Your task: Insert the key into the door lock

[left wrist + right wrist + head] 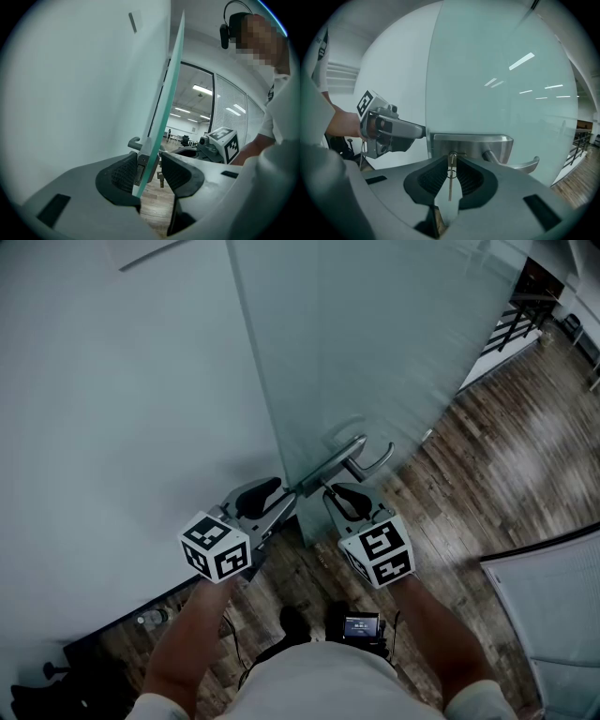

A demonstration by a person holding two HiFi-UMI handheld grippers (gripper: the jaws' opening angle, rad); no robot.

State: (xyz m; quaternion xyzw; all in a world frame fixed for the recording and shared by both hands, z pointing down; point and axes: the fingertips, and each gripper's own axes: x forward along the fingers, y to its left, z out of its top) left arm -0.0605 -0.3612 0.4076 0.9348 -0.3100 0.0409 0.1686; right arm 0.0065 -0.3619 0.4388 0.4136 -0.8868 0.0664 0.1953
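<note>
Right gripper view puts us closest. The right gripper (451, 160) has its black ribbed fingers (431, 180) drawn in to a narrow slot. The slim silver metal key (450, 183) stands upright in that slot, pinched near its top where the fingertips converge. Its lower part hangs free between the pads and, as far as we see, touches neither side.

Just past the fingertips, the key's upper end meets the round keyhole (453, 153) at the lower edge of the brushed steel lock plate (473, 143). How deep it sits there we cannot tell. Beyond the plate, the curved steel lever handle (520, 165) juts out to the right, and both are mounted on the frosted glass door (497, 79).

We judge the insertion itself to be the step in hand, with the key at the mouth of the lock and not clearly home. The next move calls for a straight push along the keyhole's line, with the blade kept square and no twist until it seats.

In the left gripper view, the left gripper (151, 165) has its fingers spread wide astride the door's edge and the lock plate. A gap shows on the right pad's side, so we judge that it clamps nothing.
</note>
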